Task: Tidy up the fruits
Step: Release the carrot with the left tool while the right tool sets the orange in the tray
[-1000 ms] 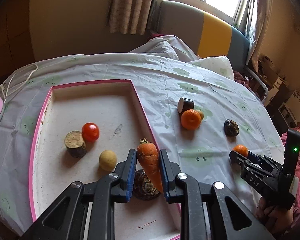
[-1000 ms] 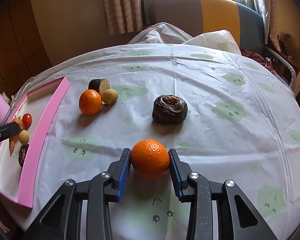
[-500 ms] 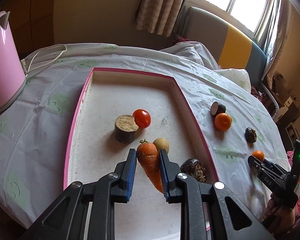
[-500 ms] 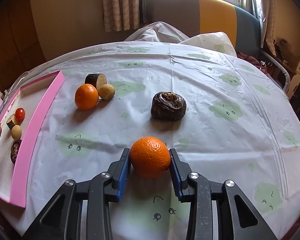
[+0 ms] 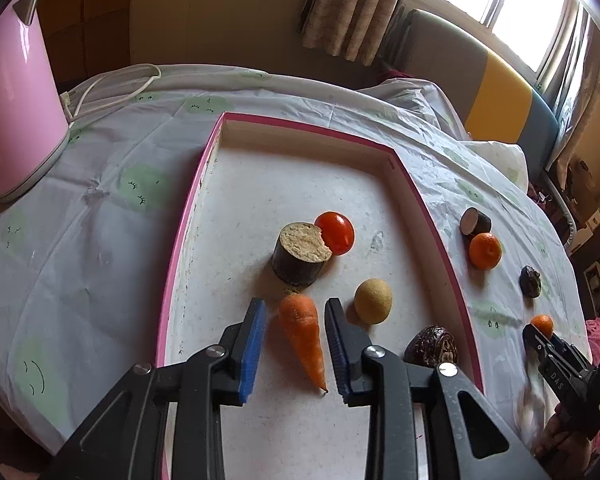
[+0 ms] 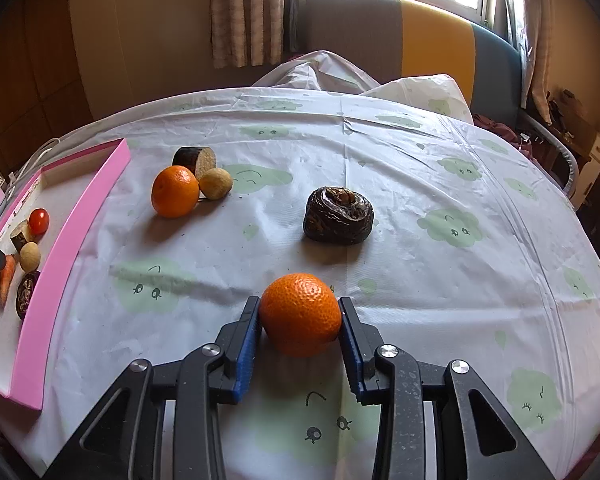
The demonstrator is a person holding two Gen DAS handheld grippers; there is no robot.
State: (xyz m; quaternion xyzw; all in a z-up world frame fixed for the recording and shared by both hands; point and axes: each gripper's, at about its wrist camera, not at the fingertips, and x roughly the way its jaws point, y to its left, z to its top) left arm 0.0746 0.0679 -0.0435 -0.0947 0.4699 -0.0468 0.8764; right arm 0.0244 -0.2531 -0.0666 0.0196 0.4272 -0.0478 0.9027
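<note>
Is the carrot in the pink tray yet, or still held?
In the tray and released: the carrot lies on the floor of the pink tray, and the left tool, jaws just opened, shows gaps on both sides.

We saw a round table (image 6: 420, 208) under a white cloth; on it sat a pink tray (image 6: 64, 248), a pink kettle (image 5: 16, 92), two oranges (image 6: 175, 191) and a dark lump (image 6: 338, 216).

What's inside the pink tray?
Inside the pink tray: a carrot, a tomato, a cut brown chunk, a yellowish ball and a dark lump. The tools hide the tray's near end.
</note>
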